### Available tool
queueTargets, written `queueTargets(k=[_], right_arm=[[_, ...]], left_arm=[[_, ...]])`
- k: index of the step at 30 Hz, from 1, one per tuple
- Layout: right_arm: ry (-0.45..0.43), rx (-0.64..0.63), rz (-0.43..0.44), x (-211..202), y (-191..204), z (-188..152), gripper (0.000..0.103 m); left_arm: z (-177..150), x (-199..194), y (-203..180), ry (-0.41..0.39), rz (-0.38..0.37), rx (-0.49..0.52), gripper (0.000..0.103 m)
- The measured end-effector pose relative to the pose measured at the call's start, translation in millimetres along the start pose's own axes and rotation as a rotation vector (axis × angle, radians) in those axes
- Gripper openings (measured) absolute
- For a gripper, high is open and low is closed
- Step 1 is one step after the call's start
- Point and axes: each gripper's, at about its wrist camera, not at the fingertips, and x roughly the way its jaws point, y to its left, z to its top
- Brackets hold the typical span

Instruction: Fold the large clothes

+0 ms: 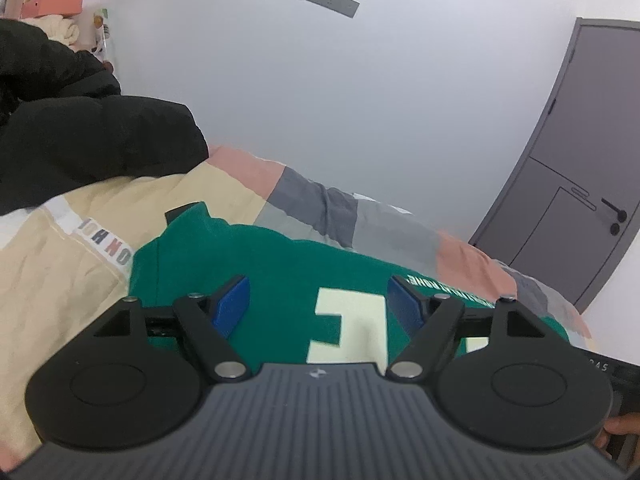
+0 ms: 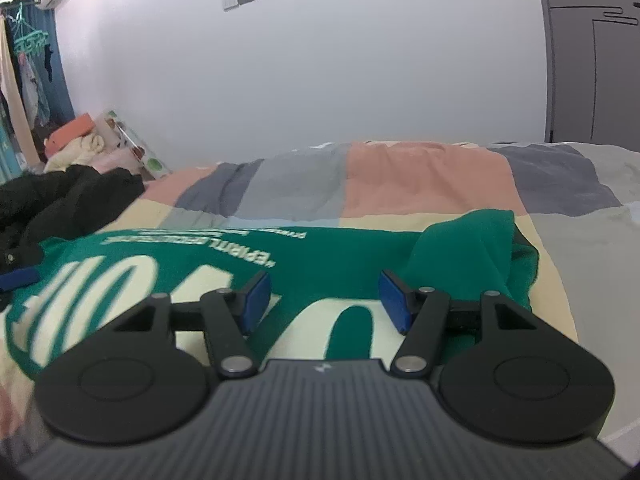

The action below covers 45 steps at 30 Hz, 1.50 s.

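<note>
A green sweatshirt (image 2: 320,248) with pale lettering lay spread flat on the patchwork bed (image 2: 420,176). A black jacket (image 1: 80,140) was heaped just beside its far-left edge, with piled laundry (image 2: 84,148) beyond. Both left tongs (image 1: 318,304) and right tongs (image 2: 322,300) hovered released over the sweatshirt, grasping nothing. A bare wall (image 1: 360,100) bounded the bed's far side.

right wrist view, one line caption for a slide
Open right gripper above green sweatshirt spread on patchwork bedspread.

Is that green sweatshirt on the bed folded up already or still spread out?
Mostly spread: the green sweatshirt lies flat, print showing, one sleeve turned over it.
</note>
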Motion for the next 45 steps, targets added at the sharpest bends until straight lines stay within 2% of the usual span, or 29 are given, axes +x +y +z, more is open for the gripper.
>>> queueTargets(k=[8,14,17,22,29,35,37,40,42,45], right_arm=[[-0.018,-0.023,0.011,-46,22,-17,0.062],[0.021,-0.131,-0.036,-40,36,-28,0.063],[0.072,-0.085,-0.031,-23,30,-30,0.065],[0.094,-0.019,-0.005,-5,21,-33,0.066],[0.092,0.029,-0.004,-11,20,-34,0.067],[0.089,0.076,0.042,-32,26,-40,0.068],[0.095,0.110,0.070,-40,29,-44,0.068],[0.110,0.154,0.116,-49,32,-49,0.068],[0.115,0.187,0.138,-54,32,-52,0.073],[0.132,0.252,0.170,-57,28,-56,0.074]], left_arm=[[-16,-45,-17,0.014,0.031,0.049,0.080],[-30,-28,-17,0.099,0.082,0.057,0.080],[-33,-17,-17,0.118,0.100,0.080,0.081],[-33,-10,-14,0.121,0.096,0.065,0.084],[-31,-27,-16,0.107,0.094,0.039,0.084],[-32,-60,-17,0.114,0.054,-0.068,0.084],[-33,-69,-14,0.129,0.047,-0.125,0.089],[-42,-78,-5,0.157,0.018,-0.239,0.091],[-51,-78,3,0.188,0.000,-0.325,0.092],[-68,-69,22,0.256,-0.048,-0.500,0.095]])
